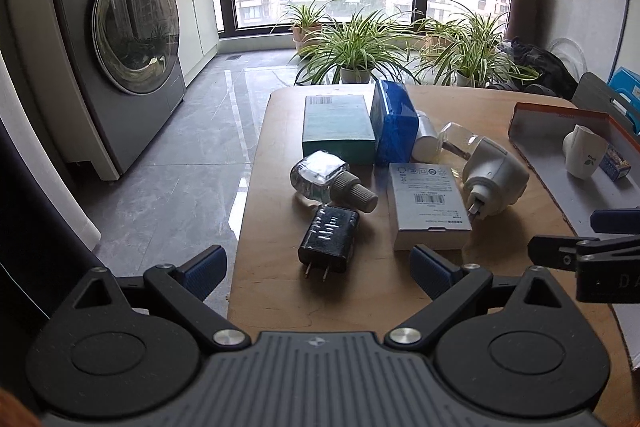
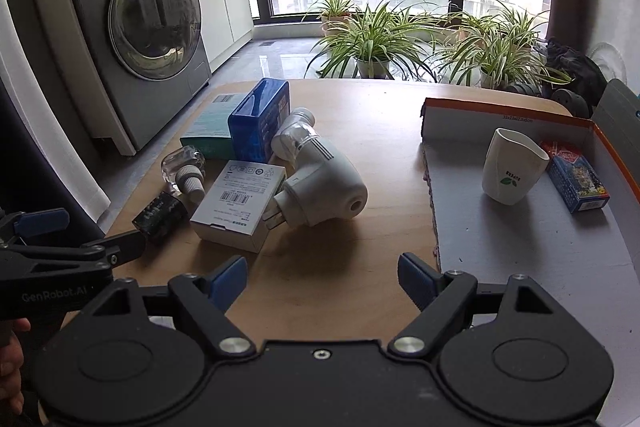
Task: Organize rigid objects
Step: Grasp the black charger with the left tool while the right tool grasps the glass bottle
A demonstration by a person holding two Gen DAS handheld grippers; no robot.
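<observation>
I hold one pair of tongs in each hand, over a round wooden table (image 2: 352, 131). My left tongs (image 1: 318, 269) are wide open and hold nothing. Their blue tips sit low at the near edge of the table, one on each side of a black plug (image 1: 329, 239) with two metal pins that point at me. My right tongs (image 2: 322, 277) are wide open too, and they hold nothing. They hang over a bare part of the wood.

The things to sort lie in a bunch on the left half of the table. Just past the black plug is a clear little bottle (image 1: 320, 174) with a grey ribbed cap, lying on its side. Beside the plug is a white box (image 1: 430, 205) with a bar code on top. A white gadget (image 2: 320, 183) leans against that box. Behind them stands a blue box (image 2: 260, 121), and a flat green box (image 1: 338, 123) lies next to it. A small white jar (image 2: 294, 133) lies between the blue box and the white gadget.

On the right is a grey tray (image 2: 520, 239) with an orange rim. A white cup (image 2: 512, 171) with a green leaf on it stands in the tray, and a small blue card box (image 2: 576, 179) lies just beside the cup.

Far behind the table I see a washing machine (image 1: 120, 67) and green plants (image 2: 376, 35) by the window.
</observation>
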